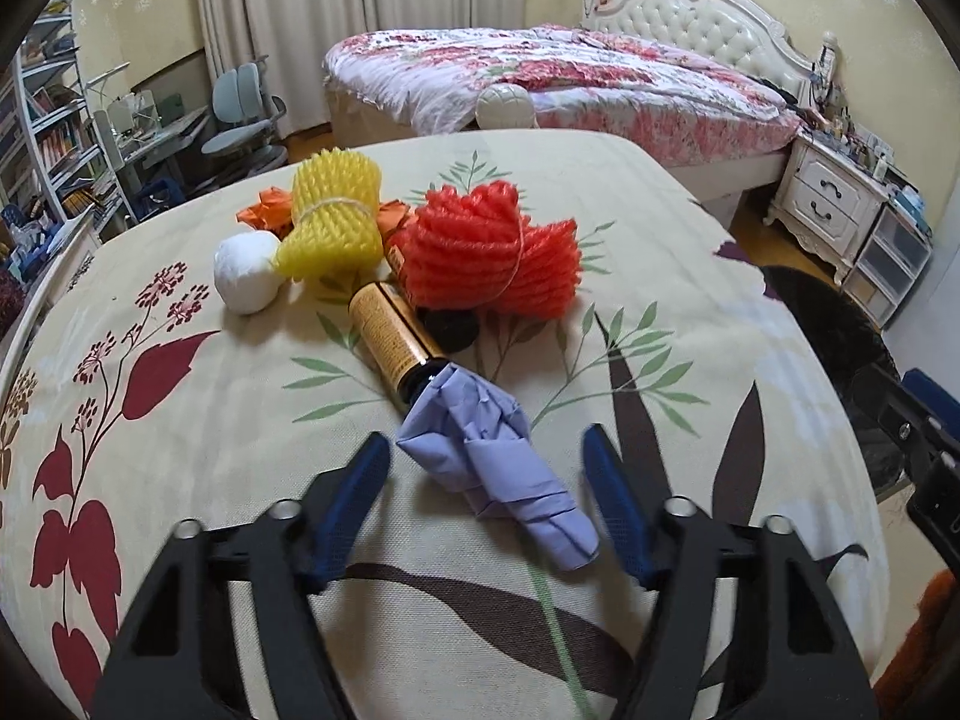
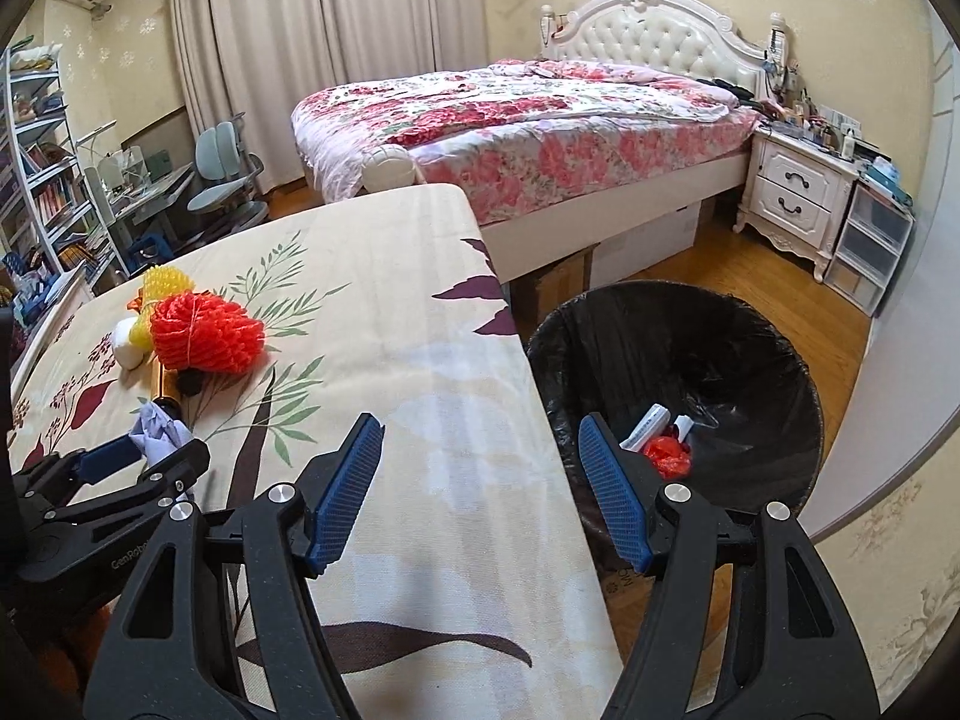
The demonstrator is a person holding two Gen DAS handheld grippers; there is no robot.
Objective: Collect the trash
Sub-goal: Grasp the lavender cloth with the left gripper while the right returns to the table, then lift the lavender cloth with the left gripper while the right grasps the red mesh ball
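**Jaws astride the purple wad, not yet gripping**

Jaws of the left gripper (image 1: 483, 447) stand partly open on either side of a crumpled purple paper wad (image 1: 501, 456) lying on the table (image 1: 690, 228); we see a gap at each pad, so nothing is held yet. We judge the wad light, soft and easily crushed, so a pinch across its thick middle should hold it. Its far end touches a gold-labelled bottle (image 1: 393, 339), which looks stiffer, heavier and apt to roll. Beyond lie a red foam net (image 1: 489, 252), a yellow foam net (image 1: 333, 219) and a white ball (image 1: 246, 273), all probably springy and light. Our right gripper (image 2: 480, 438) hangs open and empty between the table's edge and the black-lined bin (image 2: 720, 330).
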